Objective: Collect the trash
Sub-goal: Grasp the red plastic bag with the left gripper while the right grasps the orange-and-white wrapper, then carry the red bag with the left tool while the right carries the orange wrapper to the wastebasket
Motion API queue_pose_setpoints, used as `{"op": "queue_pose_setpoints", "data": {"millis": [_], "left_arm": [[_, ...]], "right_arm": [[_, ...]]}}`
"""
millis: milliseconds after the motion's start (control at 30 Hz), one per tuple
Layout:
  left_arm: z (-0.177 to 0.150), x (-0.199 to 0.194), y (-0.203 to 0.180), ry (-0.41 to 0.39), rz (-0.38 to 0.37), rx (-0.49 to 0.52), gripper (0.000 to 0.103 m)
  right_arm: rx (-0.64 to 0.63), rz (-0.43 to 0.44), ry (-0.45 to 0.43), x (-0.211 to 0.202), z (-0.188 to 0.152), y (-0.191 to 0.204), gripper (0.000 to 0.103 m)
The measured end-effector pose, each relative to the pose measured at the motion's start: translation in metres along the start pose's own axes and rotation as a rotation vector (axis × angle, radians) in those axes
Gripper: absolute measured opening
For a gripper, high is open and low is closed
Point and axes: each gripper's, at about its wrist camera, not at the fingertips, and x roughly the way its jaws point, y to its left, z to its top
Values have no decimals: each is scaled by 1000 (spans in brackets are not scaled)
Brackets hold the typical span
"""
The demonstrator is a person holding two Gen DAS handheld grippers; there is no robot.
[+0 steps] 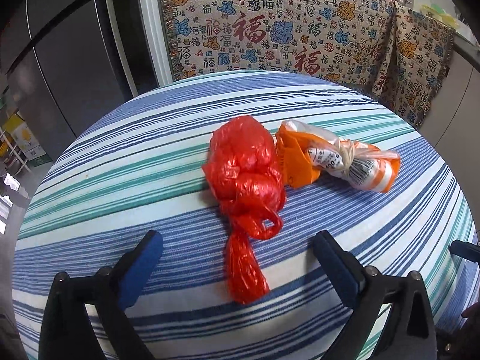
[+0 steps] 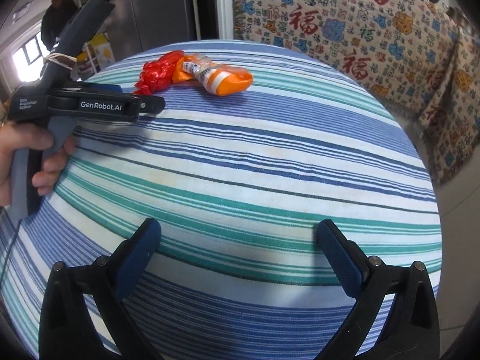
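Trash lies in two bundles on the bench (image 2: 270, 180), which wears a cloth striped in blue, teal and white. A crumpled, knotted red plastic bag (image 1: 244, 177) sits toward the far edge as the right wrist view shows it, and touching its right side is a tied orange-and-white plastic bag (image 1: 339, 159), cinched at the middle with a pale band. No bin or collecting sack shows in either view, so where the bundles are meant to go cannot be told.

Left tool (image 1: 237, 246) hovers low just short of the red bag, its blue-padded fingers spread wide and holding nothing; the bag's twisted tail lies between them, pointing back toward the camera. The hand (image 2: 27, 162) on its handle shows in the right wrist view. Right tool (image 2: 240, 237) hangs over bare cloth nearer the front edge, well apart from both bundles, likewise spread and empty.

By the look of it, the step in hand concerns the red bag, with the left tool lined up on it. Closing on it would call for a grip across the tail or the knotted loop, since the crinkled film is slippery and the ball itself looks too wide and springy to pinch cleanly. The neighbouring orange bag touches it and may shift.
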Motion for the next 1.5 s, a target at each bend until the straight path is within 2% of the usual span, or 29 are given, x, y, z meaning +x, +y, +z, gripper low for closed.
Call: {"op": "queue_pose_setpoints", "data": {"millis": [233,400,533,567,633,700,833,967,1000,1033,1067,1167,1333,1433,1500], "left_arm": [[9,5,2,2,-9,10,103],[18,9,6,3,-19,23,103],[23,12,13,1,-26,14,100],[24,11,14,-8,-37,12,100],[25,5,16,-46,-69,14,100],[27,0,15,-84,-80,34,100],[30,2,10,-75,-85,107,80],[30,4,16,-71,-109,98,71],[30,3,17,-73,-111,95,66],[30,3,18,-72,-118,92,52],[30,4,19,-65,-122,93,49],[29,3,20,-69,-130,95,47],[20,-4,15,-63,-123,94,45],[10,-16,2,-40,-166,99,45],[3,-30,-19,-42,-197,135,45]], "right_arm": [[39,-30,-2,13,17,-16,103],[49,-37,-4,40,53,-31,103],[-11,4,-4,61,82,-32,102],[-38,23,-2,64,88,-30,101],[-87,34,-38,63,96,-25,87],[-142,50,-68,59,103,-16,87],[-260,66,-85,63,115,5,85],[-317,79,-85,71,127,18,79],[-334,78,-84,74,129,22,74],[-339,82,-75,77,131,23,60],[-336,96,-53,80,133,24,48],[-286,98,-39,80,131,22,46],[-91,132,-12,67,115,-1,45],[-1,151,10,45,90,-17,45],[56,157,7,23,69,-33,45]]}}
